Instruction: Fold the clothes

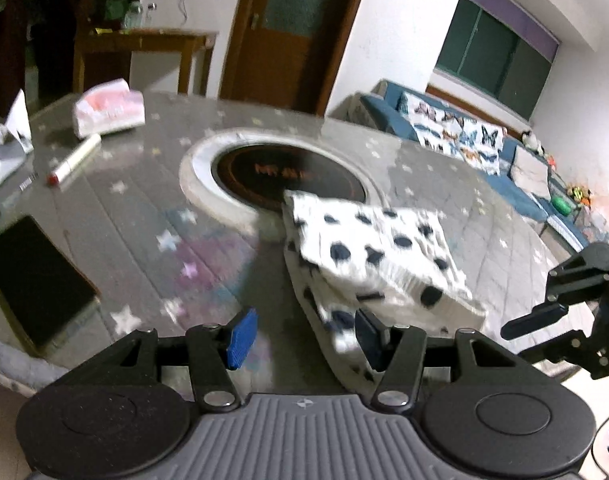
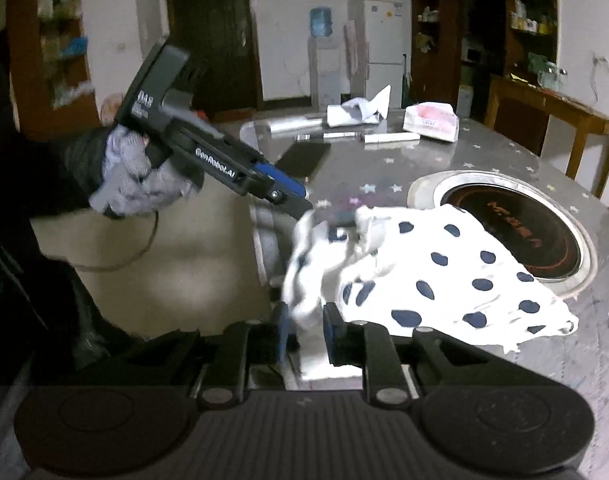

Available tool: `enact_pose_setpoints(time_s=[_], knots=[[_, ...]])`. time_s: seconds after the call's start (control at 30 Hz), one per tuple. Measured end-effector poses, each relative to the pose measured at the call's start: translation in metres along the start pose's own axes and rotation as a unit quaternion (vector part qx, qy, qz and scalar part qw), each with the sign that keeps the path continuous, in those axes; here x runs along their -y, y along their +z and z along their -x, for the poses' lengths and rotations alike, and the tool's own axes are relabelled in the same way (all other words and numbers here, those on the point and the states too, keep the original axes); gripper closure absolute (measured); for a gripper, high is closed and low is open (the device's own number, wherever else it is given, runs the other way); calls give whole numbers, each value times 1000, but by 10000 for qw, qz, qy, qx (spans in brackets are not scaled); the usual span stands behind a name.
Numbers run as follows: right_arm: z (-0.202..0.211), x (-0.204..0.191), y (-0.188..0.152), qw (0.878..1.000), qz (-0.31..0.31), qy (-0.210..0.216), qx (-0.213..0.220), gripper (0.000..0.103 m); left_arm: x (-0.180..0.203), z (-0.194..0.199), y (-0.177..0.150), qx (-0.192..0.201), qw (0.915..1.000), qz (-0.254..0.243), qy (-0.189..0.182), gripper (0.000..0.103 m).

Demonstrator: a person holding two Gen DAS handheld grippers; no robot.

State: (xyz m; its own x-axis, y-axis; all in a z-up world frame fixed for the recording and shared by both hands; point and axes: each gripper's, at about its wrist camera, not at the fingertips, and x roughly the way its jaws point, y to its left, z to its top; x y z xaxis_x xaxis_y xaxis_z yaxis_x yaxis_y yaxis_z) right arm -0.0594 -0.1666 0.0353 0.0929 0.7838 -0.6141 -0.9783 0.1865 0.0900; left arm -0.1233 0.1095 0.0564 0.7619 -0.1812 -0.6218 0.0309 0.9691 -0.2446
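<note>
The spotted garment (image 2: 444, 276) lies bunched and partly folded near the table's (image 2: 504, 148) near edge, its far corner lapping over the rim of the round hotplate (image 2: 544, 216) sunk in the middle. Its long axis runs from that hotplate back toward the edge where the person stands, and its loose, crumpled end hangs at that edge.

That loose end sits right between the fingers of the right gripper (image 2: 304, 330); they stand narrow, with cloth in the gap, though I cannot tell whether the pads press on it. The left gripper (image 1: 300, 336) comes in from the other side, fingers half spread and holding nothing, one pad just beside the cloth's near fold. The right one looks nearer for the next pull.
</note>
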Motion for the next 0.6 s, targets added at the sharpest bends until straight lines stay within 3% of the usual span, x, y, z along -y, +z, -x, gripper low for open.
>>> enact_pose_setpoints(time_s=[0.13, 0.2, 0.37, 0.47, 0.5, 0.6], knots=[[0, 18, 12, 9978, -509, -283, 318, 68, 0, 0, 6, 139, 9999, 45, -44, 45], [-11, 28, 16, 9956, -745, -491, 278, 59, 2, -2, 6, 136, 9999, 63, -79, 45], [-42, 48, 12, 9910, -1277, -400, -18, 59, 4, -4, 3, 124, 9998, 93, -148, 45], [-52, 51, 9, 9893, -1426, -270, -141, 74, 3, -4, 3, 153, 9997, 129, -125, 45], [-52, 48, 9, 9904, -1351, -271, -144, 88, 2, -3, 3, 164, 9997, 143, -115, 45], [-44, 32, 16, 9957, -789, -473, -38, 94, 0, -2, 5, 209, 9996, 164, -86, 45]])
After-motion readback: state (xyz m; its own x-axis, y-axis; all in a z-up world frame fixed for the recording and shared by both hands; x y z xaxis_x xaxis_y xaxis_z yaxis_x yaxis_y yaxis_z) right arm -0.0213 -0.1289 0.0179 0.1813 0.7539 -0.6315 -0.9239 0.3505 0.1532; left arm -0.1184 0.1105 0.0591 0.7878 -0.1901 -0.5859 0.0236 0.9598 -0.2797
